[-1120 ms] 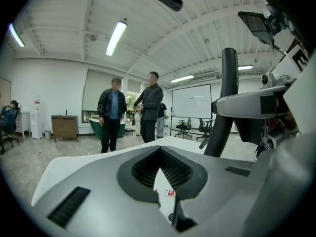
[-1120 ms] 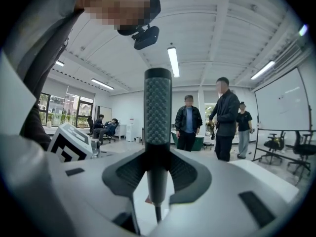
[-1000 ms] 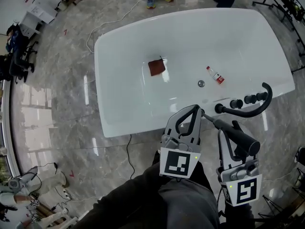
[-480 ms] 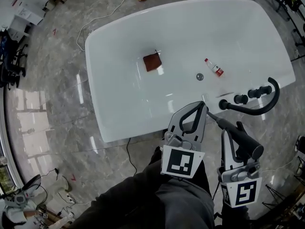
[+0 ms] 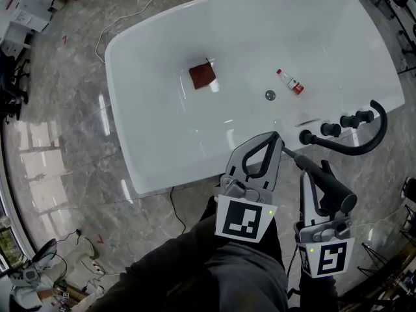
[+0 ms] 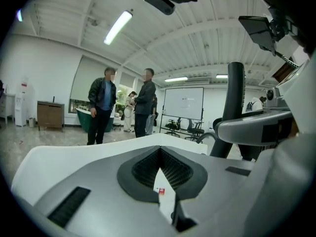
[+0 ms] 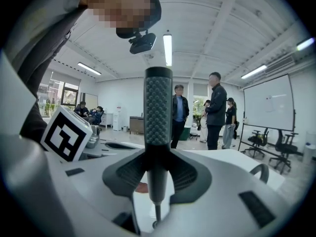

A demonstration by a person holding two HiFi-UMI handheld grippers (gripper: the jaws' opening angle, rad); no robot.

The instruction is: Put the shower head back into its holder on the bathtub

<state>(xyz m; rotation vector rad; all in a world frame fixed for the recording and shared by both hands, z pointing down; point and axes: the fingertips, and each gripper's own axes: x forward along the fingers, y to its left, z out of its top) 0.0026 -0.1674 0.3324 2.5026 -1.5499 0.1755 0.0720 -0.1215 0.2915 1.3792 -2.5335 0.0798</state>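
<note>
White bathtub, black tap fittings on its near rim. The right gripper is clamped on the dark shower head, which is held just short of that rim. The left gripper is closed on nothing. Step in hand, as judged: approach to the holder, probably the black socket. The next move calls for aiming the head's narrow end at it and lowering. No print is legible; the red label on the bottle is too small to read.

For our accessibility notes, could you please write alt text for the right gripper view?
The right gripper is shut on the dark, textured shower head, which stands upright between its jaws. Several people stand in the background.
</note>
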